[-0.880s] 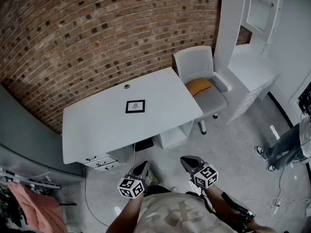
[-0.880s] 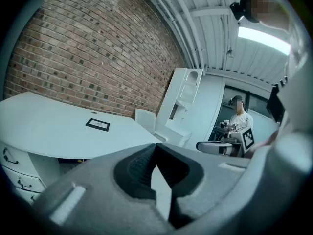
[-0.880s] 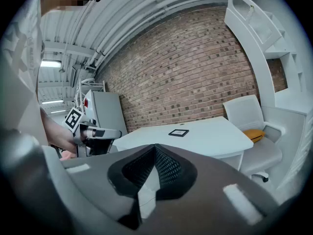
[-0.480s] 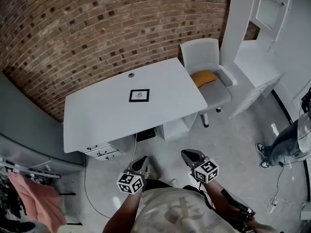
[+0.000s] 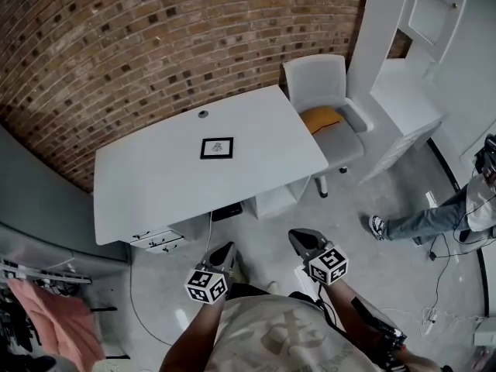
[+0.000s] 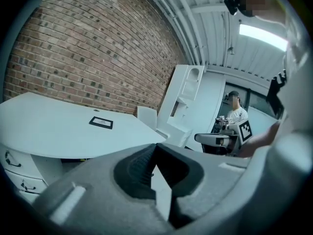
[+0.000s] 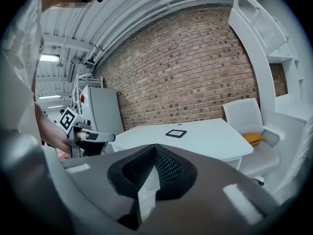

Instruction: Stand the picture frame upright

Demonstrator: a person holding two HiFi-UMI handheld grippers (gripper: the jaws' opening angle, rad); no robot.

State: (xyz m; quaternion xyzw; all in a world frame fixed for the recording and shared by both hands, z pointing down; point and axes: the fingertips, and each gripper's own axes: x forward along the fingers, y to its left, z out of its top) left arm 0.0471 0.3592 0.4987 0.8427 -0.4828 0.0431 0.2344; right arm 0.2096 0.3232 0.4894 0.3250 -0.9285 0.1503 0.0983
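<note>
Lot: picture frame lying flat on white table, both tools held back

1. Brick wall (image 5: 155, 45): is running behind the whole setting.
2. Table (image 5: 155, 223): white, is standing against that wall, with a drawer unit (image 5: 159, 241) sitting under its left end.
3. Shelf unit (image 5: 422, 22): white, is rising at the far right of the head view.
4. Chair (image 5: 318, 84): pale grey, is standing at the table's right end and carrying an orange cushion (image 5: 322, 118) on its seat.
5. Left tool (image 5: 222, 253): is hanging over the floor, well short of the table's near edge. In its own view the jaws are pressing together, clenched and gripping no object.
6. Right tool (image 5: 301, 240): is hanging beside the left one, also well apart from the table. Its jaws are likewise clenched tip to tip.
7. Picture frame (image 5: 216, 148): black-edged, is lying flat on its back near the middle of the table, toward the wall side, not yet upright and touching neither tool
</note>
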